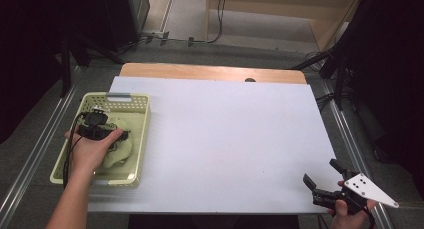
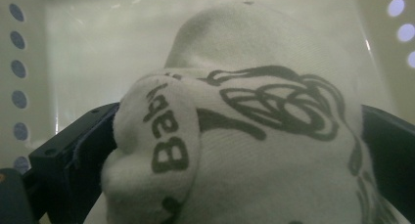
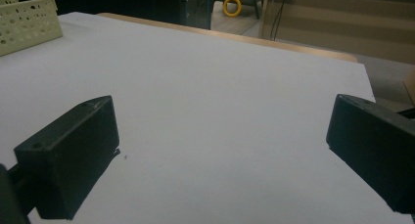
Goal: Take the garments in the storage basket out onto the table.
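Observation:
A pale yellow perforated basket (image 1: 144, 139) stands at the table's left edge. Inside it lies a white cloth item (image 1: 121, 150) with black printed lettering. My left gripper (image 1: 119, 134) reaches down into the basket. In the left gripper view the cloth (image 2: 254, 150) bulges between the two jaws of that gripper (image 2: 240, 131), which stand wide apart on either side of it, open. My right gripper (image 1: 321, 171) hovers low over the table's near right corner. It stands open (image 3: 220, 116) with nothing between its jaws.
A white sheet (image 1: 225, 139) covers the table, with a wooden strip (image 1: 210, 71) bare along the far edge. The basket's walls (image 2: 19, 87) close in around the left gripper. In the right gripper view the basket (image 3: 24, 23) sits far off. Dark stands and cables flank the table.

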Demonstrator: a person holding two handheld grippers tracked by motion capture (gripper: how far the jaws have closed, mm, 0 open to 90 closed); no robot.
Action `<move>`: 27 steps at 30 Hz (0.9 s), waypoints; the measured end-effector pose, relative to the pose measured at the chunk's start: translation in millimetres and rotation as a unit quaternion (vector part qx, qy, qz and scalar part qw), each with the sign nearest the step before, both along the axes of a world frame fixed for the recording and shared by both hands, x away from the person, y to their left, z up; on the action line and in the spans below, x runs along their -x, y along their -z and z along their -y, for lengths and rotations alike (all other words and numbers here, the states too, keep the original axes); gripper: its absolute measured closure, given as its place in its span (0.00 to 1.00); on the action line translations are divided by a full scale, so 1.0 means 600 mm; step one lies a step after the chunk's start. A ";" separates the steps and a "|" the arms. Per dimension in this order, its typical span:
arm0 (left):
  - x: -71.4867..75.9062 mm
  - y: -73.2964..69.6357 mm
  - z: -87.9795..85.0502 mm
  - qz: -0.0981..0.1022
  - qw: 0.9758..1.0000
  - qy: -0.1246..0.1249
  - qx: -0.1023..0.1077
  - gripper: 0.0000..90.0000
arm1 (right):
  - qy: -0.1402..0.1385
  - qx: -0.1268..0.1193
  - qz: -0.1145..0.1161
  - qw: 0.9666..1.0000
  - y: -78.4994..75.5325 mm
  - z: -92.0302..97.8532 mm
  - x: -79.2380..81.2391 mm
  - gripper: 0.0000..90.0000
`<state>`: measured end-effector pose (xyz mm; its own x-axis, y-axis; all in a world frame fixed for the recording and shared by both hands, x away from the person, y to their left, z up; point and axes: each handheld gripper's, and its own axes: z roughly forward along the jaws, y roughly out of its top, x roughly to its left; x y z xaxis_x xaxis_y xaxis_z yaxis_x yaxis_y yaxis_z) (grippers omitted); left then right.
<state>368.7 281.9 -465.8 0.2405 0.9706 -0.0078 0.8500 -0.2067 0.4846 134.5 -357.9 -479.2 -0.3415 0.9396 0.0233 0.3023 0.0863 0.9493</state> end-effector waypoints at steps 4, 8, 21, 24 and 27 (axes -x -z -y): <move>-0.002 0.007 -0.002 -0.008 1.000 0.018 0.002 0.00 | 0.000 0.001 -0.002 1.000 0.001 -0.001 -0.002 0.00; -0.003 0.011 0.002 -0.009 1.000 0.020 -0.007 0.01 | -0.001 0.002 -0.004 1.000 0.003 -0.001 -0.004 0.00; 0.003 -0.005 0.002 0.013 0.999 0.044 -0.004 0.37 | -0.003 0.000 -0.008 1.000 0.005 -0.004 -0.008 0.00; 0.005 -0.010 0.000 0.019 0.999 0.042 0.007 0.43 | -0.003 -0.002 -0.008 1.000 0.004 -0.003 -0.008 0.00; 0.008 -0.015 -0.001 0.028 0.998 0.046 0.016 0.46 | -0.001 -0.003 -0.008 1.000 0.005 -0.002 -0.009 0.00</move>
<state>363.9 282.8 -456.6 0.3291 0.9440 -0.0224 0.7997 -0.2660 0.5383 140.2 -356.7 -482.0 -0.3431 0.9387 0.0340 0.3180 0.0820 0.9445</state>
